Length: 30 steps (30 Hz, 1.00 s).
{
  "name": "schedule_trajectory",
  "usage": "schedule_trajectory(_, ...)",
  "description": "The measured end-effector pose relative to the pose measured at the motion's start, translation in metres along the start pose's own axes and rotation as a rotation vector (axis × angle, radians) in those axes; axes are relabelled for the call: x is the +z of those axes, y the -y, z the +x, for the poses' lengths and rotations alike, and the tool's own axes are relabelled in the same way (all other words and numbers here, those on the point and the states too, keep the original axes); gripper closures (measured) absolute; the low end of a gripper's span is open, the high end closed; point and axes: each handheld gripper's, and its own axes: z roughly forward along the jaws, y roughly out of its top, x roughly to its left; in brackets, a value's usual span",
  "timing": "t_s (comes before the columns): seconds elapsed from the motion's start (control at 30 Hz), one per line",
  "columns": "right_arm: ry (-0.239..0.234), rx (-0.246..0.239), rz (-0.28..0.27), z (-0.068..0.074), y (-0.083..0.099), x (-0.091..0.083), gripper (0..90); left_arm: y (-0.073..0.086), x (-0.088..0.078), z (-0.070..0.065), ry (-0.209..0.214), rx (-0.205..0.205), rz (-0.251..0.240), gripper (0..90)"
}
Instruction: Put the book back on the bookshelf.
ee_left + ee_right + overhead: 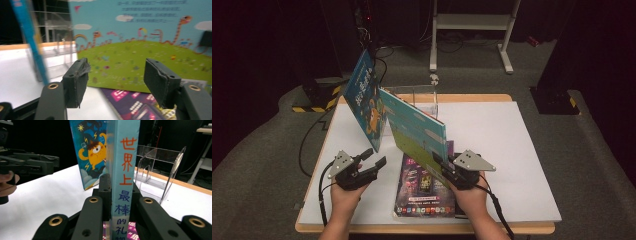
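A thin picture book (419, 131) with a sky-blue and green cover stands tilted on its edge mid-table. My right gripper (438, 160) is shut on its near lower corner. In the right gripper view the book's spine (123, 157), printed with red and blue characters, rises between the jaws of my right gripper (119, 185). My left gripper (376, 157) hovers just left of the book, open and holding nothing. In the left gripper view its jaws (116, 72) stand apart, facing the book's green cover (140, 52).
A blue book with an orange monster (366, 97) leans against a clear acrylic rack (424, 97) at the table's far side. A purple book (424, 192) lies flat under the held book. The white tabletop (502, 145) stretches to the right.
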Motion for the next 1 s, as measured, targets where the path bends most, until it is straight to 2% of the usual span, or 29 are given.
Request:
schedule_trajectory(0.03, 0.004, -0.007, 0.011, 0.000, 0.000, 0.001, 76.5, -0.002, 0.000, -0.006, 0.010, -0.005, -0.011, 34.8)
schedule_trajectory(0.07, 0.011, -0.009, 0.031, -0.001, 0.002, 0.000, 76.0, -0.004, -0.001, -0.008, 0.021, 0.020, -0.001, 33.9)
schedule_trajectory(0.13, 0.006, -0.001, 0.034, -0.003, 0.008, -0.002, 76.9, -0.007, 0.000, -0.017, 0.047, 0.019, -0.007, 32.5)
schedule_trajectory(0.27, -0.003, 0.050, 0.028, -0.010, 0.016, -0.012, 77.9, -0.020, 0.006, -0.040, 0.114, 0.029, -0.029, 30.1)
schedule_trajectory(0.37, 0.013, 0.019, 0.046, -0.009, 0.018, -0.015, 76.2, -0.033, 0.017, -0.062, 0.164, 0.048, -0.032, 28.2)
schedule_trajectory(0.53, 0.020, 0.054, 0.053, -0.014, 0.021, -0.016, 75.2, -0.050, 0.043, -0.100, 0.231, 0.087, 0.003, 25.9)
schedule_trajectory(0.63, 0.017, 0.041, 0.049, -0.012, 0.021, -0.016, 75.5, -0.055, 0.058, -0.112, 0.231, 0.102, 0.032, 23.3)
schedule_trajectory(0.7, 0.016, 0.019, 0.044, -0.008, 0.020, -0.016, 75.9, -0.058, 0.066, -0.117, 0.230, 0.078, 0.044, 21.5)
schedule_trajectory(0.83, -0.008, 0.009, 0.034, -0.002, 0.019, -0.015, 76.7, -0.061, 0.073, -0.125, 0.203, 0.062, 0.047, 18.6)
schedule_trajectory(0.9, -0.022, 0.003, 0.027, 0.002, 0.019, -0.015, 77.1, -0.061, 0.072, -0.128, 0.179, 0.063, 0.039, 17.6)
schedule_trajectory(1.0, -0.042, -0.011, 0.026, 0.011, 0.017, -0.014, 77.1, -0.062, 0.063, -0.130, 0.113, 0.076, 0.021, 14.7)
